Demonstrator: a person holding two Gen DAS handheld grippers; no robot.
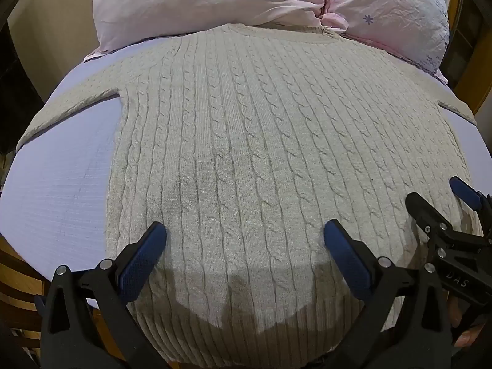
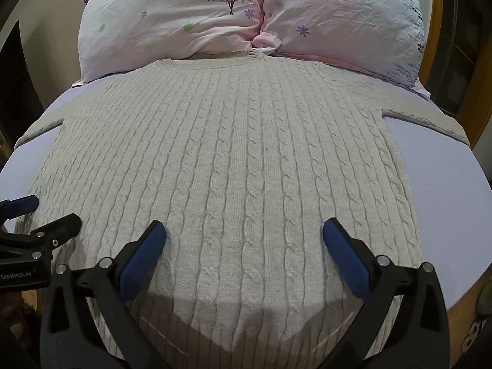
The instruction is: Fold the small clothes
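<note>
A cream cable-knit sweater (image 1: 246,141) lies flat and face up on a pale lilac sheet (image 1: 61,190), neck away from me, both sleeves spread outward; it also shows in the right wrist view (image 2: 233,160). My left gripper (image 1: 245,240) is open and empty, hovering above the sweater's lower left part near the hem. My right gripper (image 2: 244,236) is open and empty above the lower right part. Each gripper shows at the edge of the other's view: the right gripper (image 1: 442,196), the left gripper (image 2: 46,212).
Pink flowered pillows (image 2: 190,21) lie against the sweater's neck at the far end. Bare sheet (image 2: 446,190) lies on both sides of the sweater. A wooden frame (image 2: 473,92) stands at the right; wooden floor (image 1: 18,276) lies low at left.
</note>
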